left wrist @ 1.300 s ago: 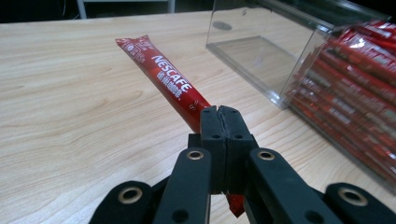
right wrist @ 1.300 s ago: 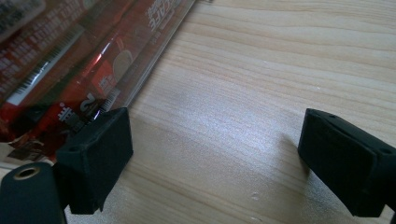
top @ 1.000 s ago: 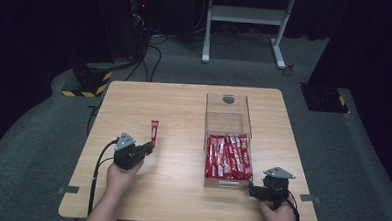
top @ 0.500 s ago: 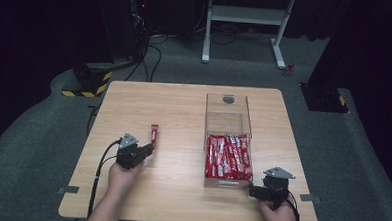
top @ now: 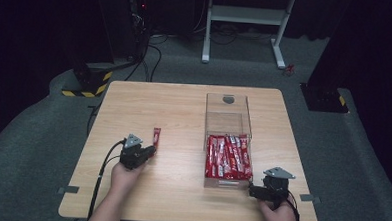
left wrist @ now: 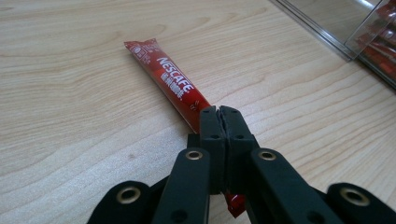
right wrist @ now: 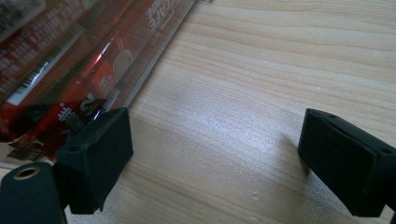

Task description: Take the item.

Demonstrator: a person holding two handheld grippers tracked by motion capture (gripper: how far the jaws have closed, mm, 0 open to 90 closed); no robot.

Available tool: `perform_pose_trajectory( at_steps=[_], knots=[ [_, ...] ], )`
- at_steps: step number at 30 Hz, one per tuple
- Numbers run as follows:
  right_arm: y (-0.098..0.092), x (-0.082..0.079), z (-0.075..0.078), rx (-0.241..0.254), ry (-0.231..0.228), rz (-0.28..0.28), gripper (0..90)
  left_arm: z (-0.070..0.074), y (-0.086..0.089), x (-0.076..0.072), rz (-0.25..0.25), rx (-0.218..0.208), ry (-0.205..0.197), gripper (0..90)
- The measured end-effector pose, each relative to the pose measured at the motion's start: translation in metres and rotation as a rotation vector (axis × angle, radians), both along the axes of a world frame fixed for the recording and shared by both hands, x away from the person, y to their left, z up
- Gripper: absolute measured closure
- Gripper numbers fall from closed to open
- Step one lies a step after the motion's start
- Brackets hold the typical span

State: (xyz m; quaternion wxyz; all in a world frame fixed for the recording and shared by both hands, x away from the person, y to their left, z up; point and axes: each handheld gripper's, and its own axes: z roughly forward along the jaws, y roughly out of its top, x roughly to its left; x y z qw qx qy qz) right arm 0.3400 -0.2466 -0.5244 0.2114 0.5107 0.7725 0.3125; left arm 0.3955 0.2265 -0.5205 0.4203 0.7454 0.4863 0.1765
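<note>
One red Nescafe stick [left wrist: 170, 86] lies flat on the wooden table [top: 184, 105], left of one clear box [top: 227, 117]. Left gripper [left wrist: 219, 112] is clamped on the stick's near end. Right gripper [right wrist: 212, 154] rests with jaws wide apart, holding nothing, beside the box's near corner. Box holds many red sticks [top: 228, 157], count unclear.

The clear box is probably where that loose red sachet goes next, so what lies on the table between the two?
Only bare wooden table in the high view: the red sachet, gripped by the left gripper, lies left of the clear box.
</note>
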Motion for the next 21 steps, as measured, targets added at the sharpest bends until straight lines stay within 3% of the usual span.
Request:
perform_pose_trajectory(
  at_steps=[6, 12, 21],
  knots=[
    [0.0, 0.0, 0.0, 0.0, 0.0, 0.0, 9.9, 0.0, 0.0, 0.0, -0.001, 0.001, 0.007, 86.1],
    [0.0, 0.0, 0.0, 0.0, -0.001, 0.001, 9.9, 0.004, 0.002, -0.002, 0.001, -0.007, -0.024, 61.0],
    [0.0, 0.0, 0.0, 0.0, 0.0, 0.0, 9.9, 0.016, 0.017, -0.013, 0.009, -0.027, -0.036, 49.8]
  ],
)
